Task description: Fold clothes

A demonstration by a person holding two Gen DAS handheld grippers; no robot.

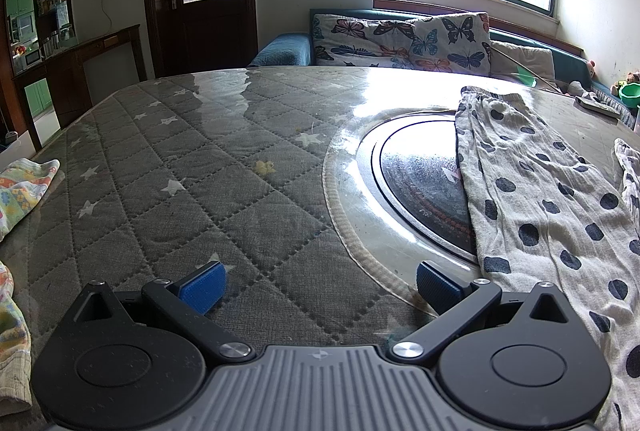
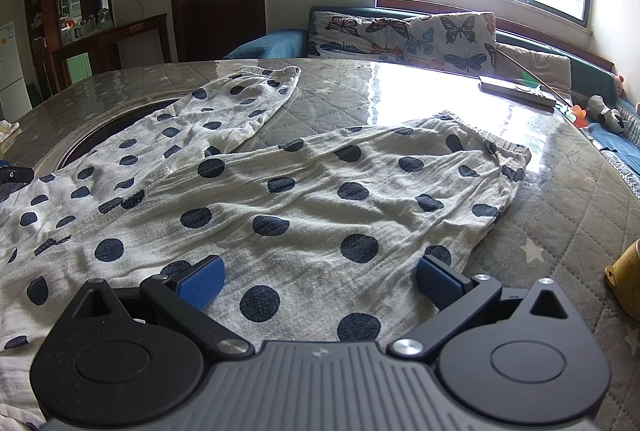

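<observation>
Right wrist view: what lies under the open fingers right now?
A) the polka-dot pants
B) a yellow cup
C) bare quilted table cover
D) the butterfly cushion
A: the right gripper hangs open over the polka-dot pants, whose white spotted cloth fills the space between both blue fingers.

Crinkled cotton-like polka-dot trousers (image 2: pixel 304 191), quilted grey table cover (image 1: pixel 192 191) – under glossy clear film, ribbed blue pads (image 1: pixel 202 287)

The trousers (image 2: pixel 280 191) were seen as off-white with dark navy polka dots, the worktop (image 1: pixel 180 171) as grey quilted cloth scattered with pale stars, the cushion (image 1: pixel 400 39) as white with multicoloured butterflies, and the tongs' pads (image 1: pixel 202 287) as blue.
</observation>
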